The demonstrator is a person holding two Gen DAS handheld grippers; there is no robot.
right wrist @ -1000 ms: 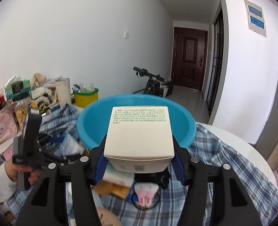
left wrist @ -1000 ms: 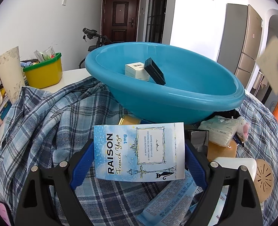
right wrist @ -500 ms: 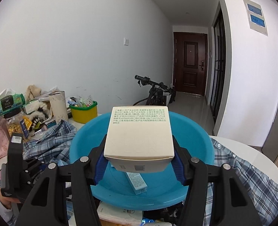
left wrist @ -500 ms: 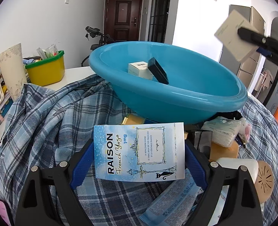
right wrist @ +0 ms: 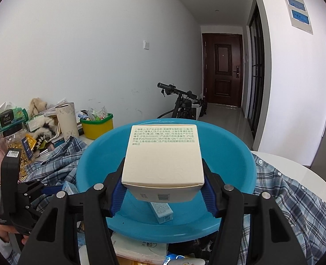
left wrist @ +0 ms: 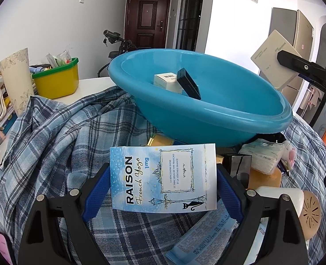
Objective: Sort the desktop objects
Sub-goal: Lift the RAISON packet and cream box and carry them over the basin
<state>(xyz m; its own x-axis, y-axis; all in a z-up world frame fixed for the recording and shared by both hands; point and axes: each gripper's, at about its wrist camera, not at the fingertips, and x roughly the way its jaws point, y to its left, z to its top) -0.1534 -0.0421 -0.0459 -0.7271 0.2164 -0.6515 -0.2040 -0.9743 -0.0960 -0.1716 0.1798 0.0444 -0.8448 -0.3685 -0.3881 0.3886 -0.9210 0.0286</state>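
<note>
In the centre of the frame the right gripper (right wrist: 163, 177) holds a cream box (right wrist: 163, 159) between its jaws, above the blue basin (right wrist: 235, 165). A small blue carton (right wrist: 161, 212) lies inside the basin.

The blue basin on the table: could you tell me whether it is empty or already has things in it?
Not empty. The blue basin holds a small white box and a black box leaning against it; the right wrist view also shows a light-blue carton inside.

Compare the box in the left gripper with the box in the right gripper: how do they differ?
The left box is thin, pale blue and illustrated; the right box is thick, plain cream with small green text. The left box is low over the plaid cloth; the right box is over the basin. Both are gripped.
</note>
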